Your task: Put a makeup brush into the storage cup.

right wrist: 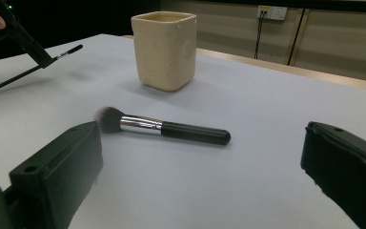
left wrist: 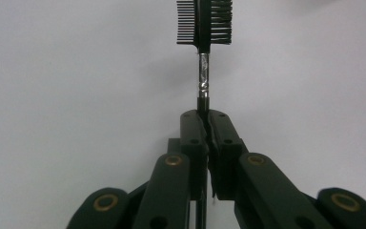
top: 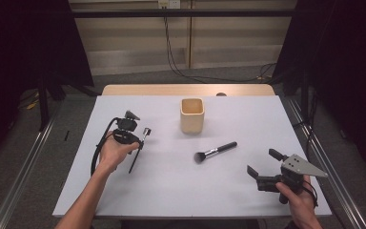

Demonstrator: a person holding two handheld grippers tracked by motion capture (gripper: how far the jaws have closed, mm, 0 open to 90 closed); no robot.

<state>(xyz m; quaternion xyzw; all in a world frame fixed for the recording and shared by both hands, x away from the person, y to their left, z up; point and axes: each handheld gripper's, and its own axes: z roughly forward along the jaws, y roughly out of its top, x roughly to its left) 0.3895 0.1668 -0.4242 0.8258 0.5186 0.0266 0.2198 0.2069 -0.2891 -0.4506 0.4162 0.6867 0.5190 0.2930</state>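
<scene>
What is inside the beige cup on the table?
The beige cup shows only its pale inner walls near the rim in the high view; its bottom is hidden, so anything low inside cannot be seen.

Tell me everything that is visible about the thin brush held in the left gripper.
The thin brush is black and slim, with a comb on one side of its head and bristles on the other, then a silvery collar. The left gripper is shut on its handle. It slants above the table, left of the cream cup.

a pale grey surface point(top: 124, 191) with a wooden far edge stands on grey carpeted floor point(top: 138, 78). beyond it a beige panelled wall point(top: 228, 33) carries a socket point(top: 168, 4) with black cables point(top: 171, 52) trailing down, dark curtains point(top: 24, 43) on both sides.
</scene>
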